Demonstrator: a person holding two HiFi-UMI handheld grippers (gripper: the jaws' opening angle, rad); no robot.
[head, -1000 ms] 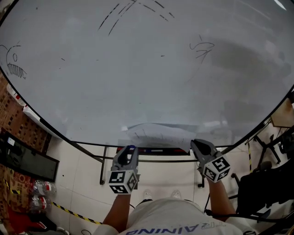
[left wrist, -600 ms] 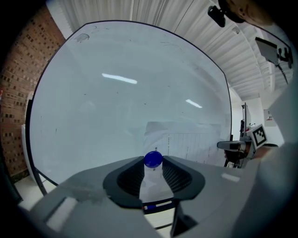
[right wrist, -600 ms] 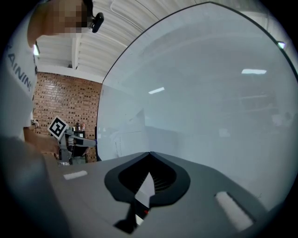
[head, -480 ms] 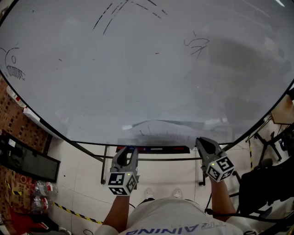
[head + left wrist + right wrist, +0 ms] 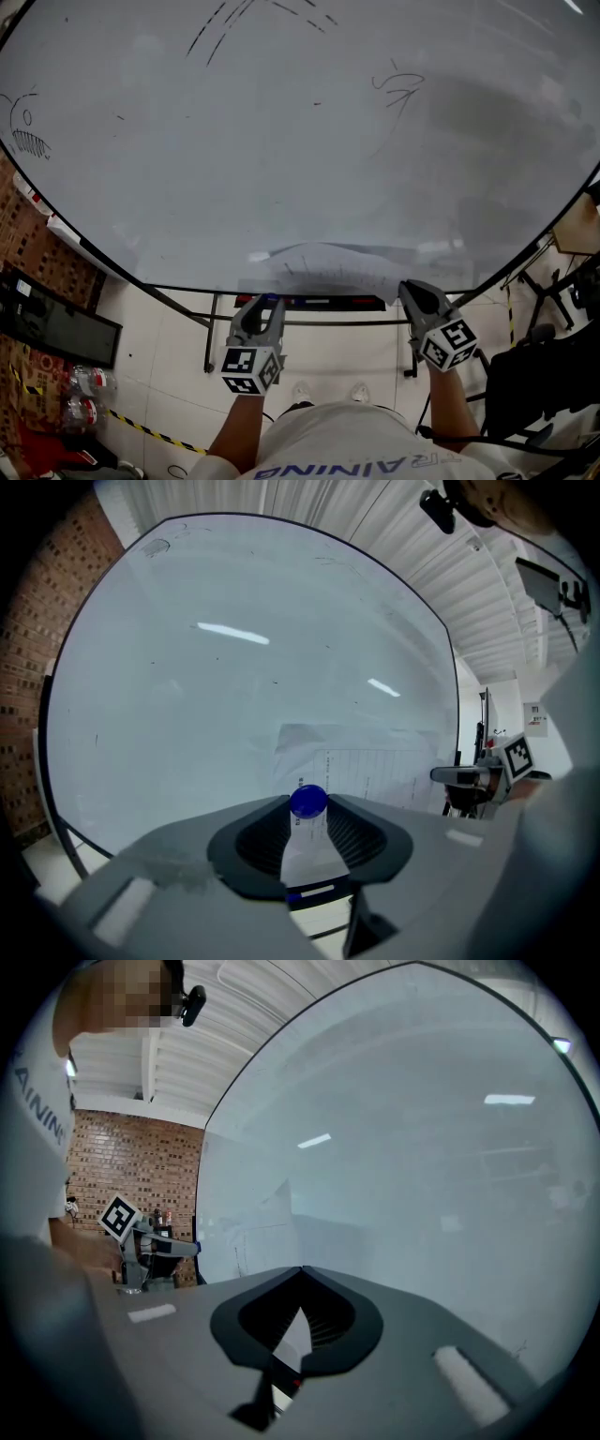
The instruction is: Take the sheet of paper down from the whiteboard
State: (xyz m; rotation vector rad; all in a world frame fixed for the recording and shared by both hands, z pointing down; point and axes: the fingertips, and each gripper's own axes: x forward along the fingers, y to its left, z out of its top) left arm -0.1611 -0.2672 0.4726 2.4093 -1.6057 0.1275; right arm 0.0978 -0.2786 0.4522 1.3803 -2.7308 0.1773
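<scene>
Left hand-held gripper (image 5: 267, 303) pinches blue magnet (image 5: 308, 802) by paper (image 5: 328, 268); right hand-held gripper (image 5: 406, 289), closed, beside it.

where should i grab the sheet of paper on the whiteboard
Probably its lower right corner, from the right: the sheet of paper bows off the whiteboard, leaving a free edge to pinch. The shut right gripper sits there; the left gripper holds a blue magnet.

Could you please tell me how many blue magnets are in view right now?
1: a blue magnet sits between the jaws of the left tongs, in front of the paper's lower left corner. Others may be hidden.
</scene>
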